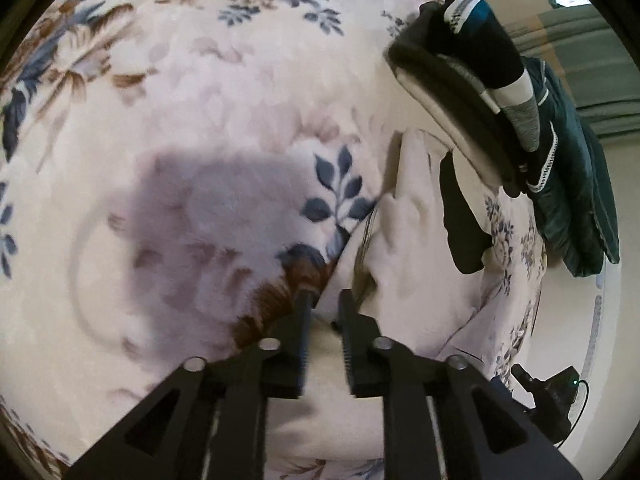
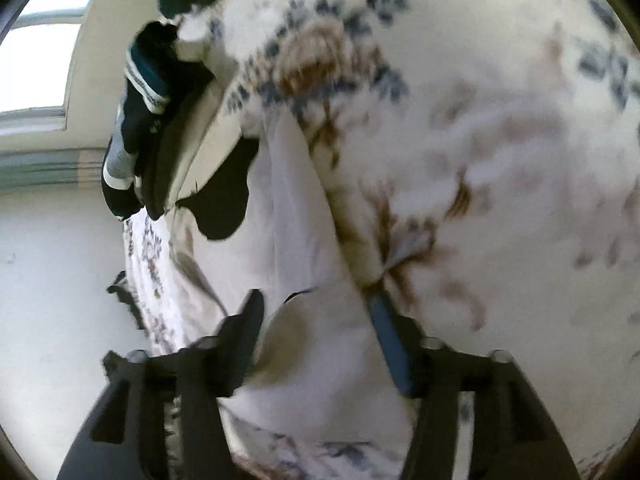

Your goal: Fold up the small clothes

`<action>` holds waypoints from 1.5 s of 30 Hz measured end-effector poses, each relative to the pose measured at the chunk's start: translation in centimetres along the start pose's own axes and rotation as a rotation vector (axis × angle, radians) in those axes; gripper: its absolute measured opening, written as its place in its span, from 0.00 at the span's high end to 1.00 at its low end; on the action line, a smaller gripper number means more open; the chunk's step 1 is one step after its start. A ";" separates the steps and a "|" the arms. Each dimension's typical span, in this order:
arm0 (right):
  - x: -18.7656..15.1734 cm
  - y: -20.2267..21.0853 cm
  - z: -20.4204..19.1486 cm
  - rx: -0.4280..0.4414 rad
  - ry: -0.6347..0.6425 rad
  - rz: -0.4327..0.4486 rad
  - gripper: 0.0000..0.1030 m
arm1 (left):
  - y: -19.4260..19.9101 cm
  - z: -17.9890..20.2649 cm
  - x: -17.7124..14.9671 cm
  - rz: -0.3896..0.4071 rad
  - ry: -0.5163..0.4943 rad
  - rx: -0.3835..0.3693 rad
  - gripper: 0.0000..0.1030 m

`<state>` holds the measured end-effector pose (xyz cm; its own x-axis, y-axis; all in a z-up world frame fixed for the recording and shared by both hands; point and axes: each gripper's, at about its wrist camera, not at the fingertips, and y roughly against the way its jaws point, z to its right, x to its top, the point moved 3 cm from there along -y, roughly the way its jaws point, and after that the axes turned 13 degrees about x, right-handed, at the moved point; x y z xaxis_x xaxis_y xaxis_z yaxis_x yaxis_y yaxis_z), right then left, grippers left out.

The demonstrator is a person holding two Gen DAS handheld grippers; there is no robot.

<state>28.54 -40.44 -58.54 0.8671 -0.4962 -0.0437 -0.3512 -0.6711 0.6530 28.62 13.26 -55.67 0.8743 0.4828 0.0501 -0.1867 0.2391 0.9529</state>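
Note:
A pale lilac-white garment [image 1: 416, 232] lies on a floral blanket [image 1: 200, 120] and runs down between my left gripper's fingers. My left gripper [image 1: 325, 300] has its jaws narrowly apart with the garment's edge between them. In the right wrist view the same garment [image 2: 296, 232] lies under my right gripper [image 2: 316, 300], whose jaws stand wide apart around it. A black patch [image 2: 224, 200] shows at the garment's far end.
A stack of dark and grey folded clothes [image 1: 480, 80] with a dark teal piece [image 1: 576, 200] sits at the blanket's far right edge; it also shows in the right wrist view [image 2: 144, 100]. Pale floor [image 2: 52, 280] lies beyond the blanket edge. A black device [image 1: 552, 392] is on the floor.

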 end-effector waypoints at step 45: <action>6.2 -5.5 -6.1 -0.309 0.262 -0.101 0.46 | -3.9 14.2 10.0 0.125 -0.519 0.170 0.42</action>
<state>37.98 -36.47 -57.78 0.9662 -0.2533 0.0486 -0.1720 -0.4922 0.8533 44.47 5.20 -54.61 0.9640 0.0109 0.2659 -0.2661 0.0463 0.9628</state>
